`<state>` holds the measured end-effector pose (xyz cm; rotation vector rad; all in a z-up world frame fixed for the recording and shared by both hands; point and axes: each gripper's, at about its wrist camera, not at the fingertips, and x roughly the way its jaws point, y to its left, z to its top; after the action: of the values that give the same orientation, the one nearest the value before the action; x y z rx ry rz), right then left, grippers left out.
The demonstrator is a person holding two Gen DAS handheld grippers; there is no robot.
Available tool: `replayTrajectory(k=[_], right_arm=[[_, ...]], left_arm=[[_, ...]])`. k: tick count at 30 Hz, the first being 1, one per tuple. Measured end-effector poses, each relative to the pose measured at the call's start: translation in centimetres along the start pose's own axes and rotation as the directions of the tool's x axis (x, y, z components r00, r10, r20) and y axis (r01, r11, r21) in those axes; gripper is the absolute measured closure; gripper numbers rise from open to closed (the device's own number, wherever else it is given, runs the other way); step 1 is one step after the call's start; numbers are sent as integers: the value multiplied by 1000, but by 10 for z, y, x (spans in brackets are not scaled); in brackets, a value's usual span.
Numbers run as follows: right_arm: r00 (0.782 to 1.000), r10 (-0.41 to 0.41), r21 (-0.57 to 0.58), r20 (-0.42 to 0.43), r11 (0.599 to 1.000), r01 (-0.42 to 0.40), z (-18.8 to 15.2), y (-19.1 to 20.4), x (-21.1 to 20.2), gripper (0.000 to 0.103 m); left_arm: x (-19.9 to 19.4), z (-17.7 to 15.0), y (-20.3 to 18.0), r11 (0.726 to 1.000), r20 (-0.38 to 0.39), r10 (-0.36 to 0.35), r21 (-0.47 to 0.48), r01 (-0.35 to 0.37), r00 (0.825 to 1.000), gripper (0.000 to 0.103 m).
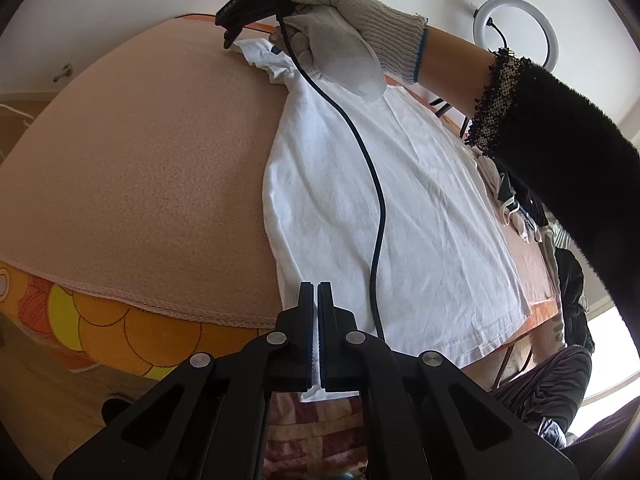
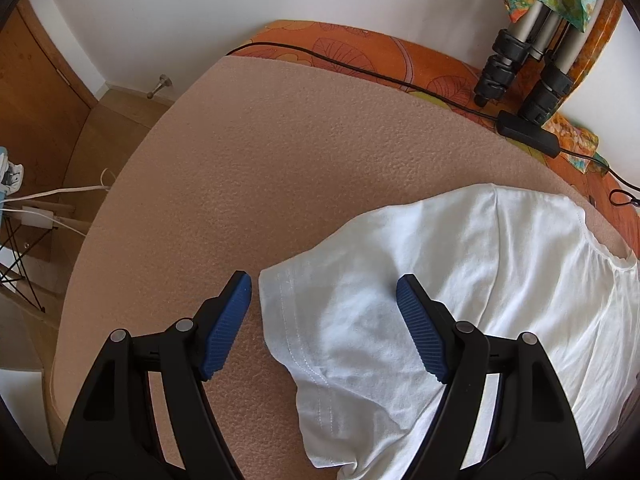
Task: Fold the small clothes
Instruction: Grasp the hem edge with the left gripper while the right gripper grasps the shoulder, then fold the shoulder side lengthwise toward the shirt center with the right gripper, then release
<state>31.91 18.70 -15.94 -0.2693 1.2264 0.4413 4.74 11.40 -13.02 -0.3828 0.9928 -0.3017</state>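
Note:
A small white T-shirt (image 1: 392, 208) lies spread on a pink-beige blanket (image 1: 140, 180). My left gripper (image 1: 317, 292) is shut on the shirt's near hem corner, with white cloth pinched between the jaws. My right gripper (image 1: 232, 38), held by a gloved hand, reaches to the shirt's far end by the sleeve. In the right wrist view the right gripper (image 2: 324, 284) is open, its blue pads (image 2: 420, 332) straddling the sleeve (image 2: 316, 328) of the shirt (image 2: 500, 280), holding nothing.
A black cable (image 1: 376, 200) from the right gripper drapes across the shirt. An orange patterned cover (image 2: 360, 46) borders the blanket. Tripod legs (image 2: 520, 68) and a black adapter (image 2: 528, 136) stand at the far edge. More clothes (image 1: 520, 208) lie at the right. A ring light (image 1: 516, 32) stands behind.

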Motion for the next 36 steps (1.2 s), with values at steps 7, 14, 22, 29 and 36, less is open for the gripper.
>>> replayTrajectory(k=[7, 14, 22, 29, 36], right_arm=[[996, -89, -61, 0, 994, 89, 0, -3, -2, 85], [994, -94, -14, 47, 995, 95, -2, -35, -30, 96], [994, -93, 1, 61, 996, 93, -3, -47, -41, 96], [996, -57, 26, 71, 998, 55, 3, -50, -44, 96], [994, -45, 10, 99, 999, 44, 1, -60, -59, 97]], left_arm=[[-4, -1, 2, 1000, 16, -1, 0, 1, 1000, 103], [-9, -5, -3, 996, 51, 79, 44, -81, 996, 103], [-1, -5, 0, 966, 32, 243, 80, -244, 970, 56], [11, -7, -1, 972, 24, 202, 122, -203, 979, 100], [-5, -5, -9, 995, 65, 68, 73, -73, 996, 101]])
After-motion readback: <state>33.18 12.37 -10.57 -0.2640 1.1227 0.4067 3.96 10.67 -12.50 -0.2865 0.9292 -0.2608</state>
